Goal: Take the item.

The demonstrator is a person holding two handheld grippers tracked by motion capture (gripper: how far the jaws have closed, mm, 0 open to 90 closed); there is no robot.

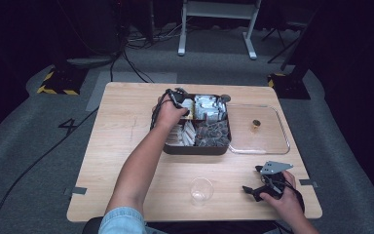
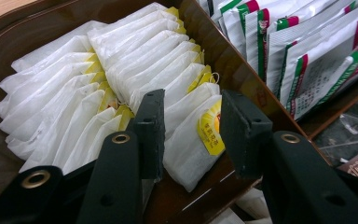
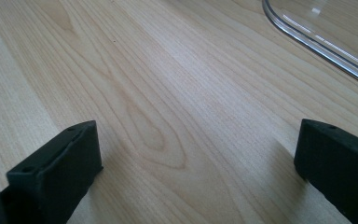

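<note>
Two grippers: left gripper (image 2: 191, 135) jaws part-open astride front tea bag (image 2: 193, 140) in box (image 1: 195, 147) back-left compartment, divider close by; right gripper (image 1: 262, 181) wide open, resting on bare table (image 1: 126, 161) nr front-right edge. One clear lid (image 1: 258, 141) beside box, one cup (image 1: 201, 190) at front edge.

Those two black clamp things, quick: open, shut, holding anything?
Left gripper: open, jaws either side of a white paper tea bag with a yellow tag.
Right gripper: open, holding nothing.

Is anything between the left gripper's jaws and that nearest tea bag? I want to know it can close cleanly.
Nothing visible does. The left gripper is open, its jaws either side of the nearest tea bag in the box. The neighbouring tea bags press close on one side, so one jaw may catch a second bag.
</note>
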